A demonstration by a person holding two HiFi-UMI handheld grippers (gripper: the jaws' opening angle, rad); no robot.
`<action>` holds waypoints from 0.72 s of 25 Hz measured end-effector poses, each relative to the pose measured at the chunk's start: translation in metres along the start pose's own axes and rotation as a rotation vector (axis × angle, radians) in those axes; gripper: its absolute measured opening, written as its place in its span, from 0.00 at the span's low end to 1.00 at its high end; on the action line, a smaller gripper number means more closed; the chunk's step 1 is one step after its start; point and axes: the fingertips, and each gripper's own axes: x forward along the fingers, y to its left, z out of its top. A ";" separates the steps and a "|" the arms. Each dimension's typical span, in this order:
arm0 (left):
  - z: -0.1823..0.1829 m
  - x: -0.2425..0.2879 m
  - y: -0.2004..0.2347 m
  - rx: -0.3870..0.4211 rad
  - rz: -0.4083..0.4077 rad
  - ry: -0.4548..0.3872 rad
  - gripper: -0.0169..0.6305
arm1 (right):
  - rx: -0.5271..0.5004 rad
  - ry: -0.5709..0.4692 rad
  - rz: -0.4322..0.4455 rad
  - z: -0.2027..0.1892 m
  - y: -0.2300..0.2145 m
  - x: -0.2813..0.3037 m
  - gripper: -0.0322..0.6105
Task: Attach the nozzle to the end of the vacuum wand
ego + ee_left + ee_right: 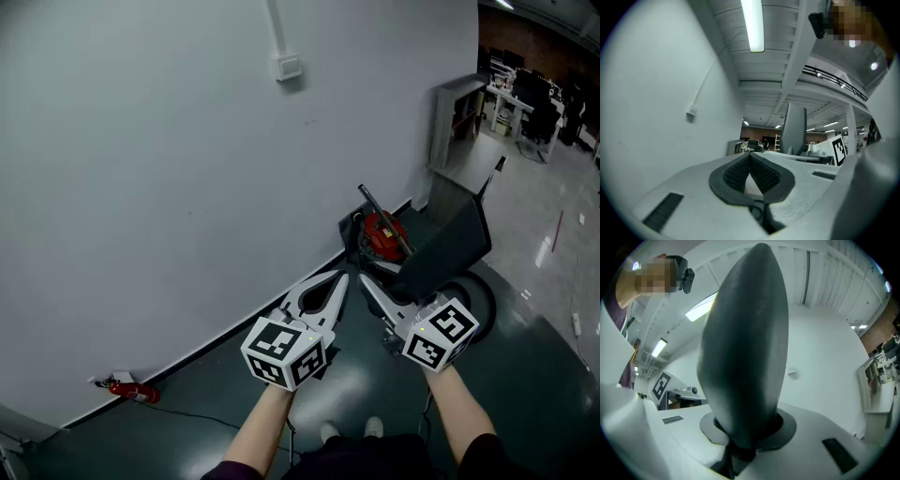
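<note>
In the head view my right gripper [394,289] is shut on a dark grey nozzle [448,246], a broad flat piece that sticks up and to the right from the jaws. The right gripper view shows that nozzle [745,348] as a big dark oval filling the gap between the pads of the right gripper [745,427]. My left gripper [337,279] is shut and empty, its tips pointing at the wall; in its own view the left gripper [751,160] has its ribbed pads meeting. A red vacuum body [382,234] sits by the wall with a thin dark wand [375,208] slanting across it.
A grey wall [187,187] with a white switch box [289,67] fills the left. A small red object [131,391] lies on the dark floor at the wall's foot. A grey cabinet [455,117] stands behind the vacuum. My shoes [352,431] show below.
</note>
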 end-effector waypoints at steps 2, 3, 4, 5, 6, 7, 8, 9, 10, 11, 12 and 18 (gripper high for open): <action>0.004 -0.001 0.001 -0.053 -0.013 0.003 0.03 | 0.030 0.000 0.003 0.005 -0.003 -0.001 0.18; 0.005 -0.001 0.002 -0.068 -0.014 0.003 0.03 | 0.042 0.000 0.004 0.008 -0.005 -0.001 0.18; 0.006 -0.001 0.003 -0.074 -0.012 0.003 0.03 | 0.050 0.001 0.004 0.009 -0.007 -0.001 0.18; 0.007 0.000 0.004 -0.076 -0.009 0.003 0.03 | 0.054 0.004 0.002 0.010 -0.010 -0.001 0.18; 0.007 0.000 0.004 -0.077 -0.007 0.004 0.03 | 0.055 0.009 -0.001 0.010 -0.012 -0.001 0.18; 0.007 0.000 0.004 -0.078 -0.007 0.005 0.03 | 0.058 0.014 -0.004 0.009 -0.014 -0.001 0.18; 0.006 0.001 0.005 -0.078 -0.006 0.007 0.03 | 0.066 0.016 -0.006 0.009 -0.016 -0.001 0.18; 0.005 0.001 0.005 -0.078 -0.005 0.009 0.03 | 0.080 0.016 -0.005 0.010 -0.017 -0.001 0.18; 0.004 0.001 0.005 -0.077 -0.003 0.011 0.03 | 0.096 0.014 -0.004 0.010 -0.019 -0.002 0.18; 0.003 0.001 0.005 -0.078 -0.002 0.013 0.03 | 0.110 0.011 -0.005 0.011 -0.020 -0.003 0.18; 0.002 0.002 0.005 -0.079 -0.001 0.015 0.03 | 0.117 0.009 -0.008 0.011 -0.022 -0.004 0.18; -0.008 0.008 0.002 -0.093 0.006 0.028 0.03 | 0.124 0.014 -0.020 0.006 -0.032 -0.014 0.18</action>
